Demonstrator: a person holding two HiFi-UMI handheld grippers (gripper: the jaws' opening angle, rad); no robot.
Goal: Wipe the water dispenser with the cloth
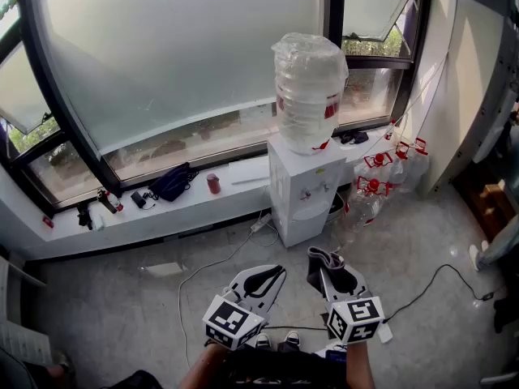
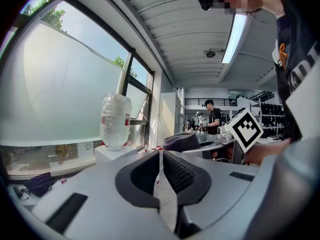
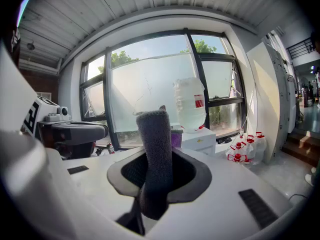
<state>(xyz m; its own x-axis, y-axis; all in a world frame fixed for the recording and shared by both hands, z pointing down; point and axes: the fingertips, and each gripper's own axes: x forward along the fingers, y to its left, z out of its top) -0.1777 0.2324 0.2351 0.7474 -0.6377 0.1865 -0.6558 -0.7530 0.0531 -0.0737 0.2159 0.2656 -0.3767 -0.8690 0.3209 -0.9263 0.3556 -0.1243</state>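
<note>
In the head view the person's forearms are cut off at the bottom edge, and the taps on the white box-shaped water dispenser are too small to make out. That view shows the dispenser standing on the floor against the window ledge. A clear upturned plastic water bottle wrapped in film sits on top of it, and a cluster of empty clear bottles with red caps stands just beside it. Both tools are held low, well apart from the dispenser.

In the left gripper view only the dispenser's top shows. Its lower body is hidden behind the left tool, whose jaws are pressed together along a thin seam with nothing between them.

The right gripper view shows what the head view only hints at. The right tool pinches a dark grey rolled fleece cloth, which stands upright out of the jaws. The cloth's lower end is lost in the throat of the jaws. A small purple thing behind the cloth is mostly covered, and I cannot tell what it is.
</note>
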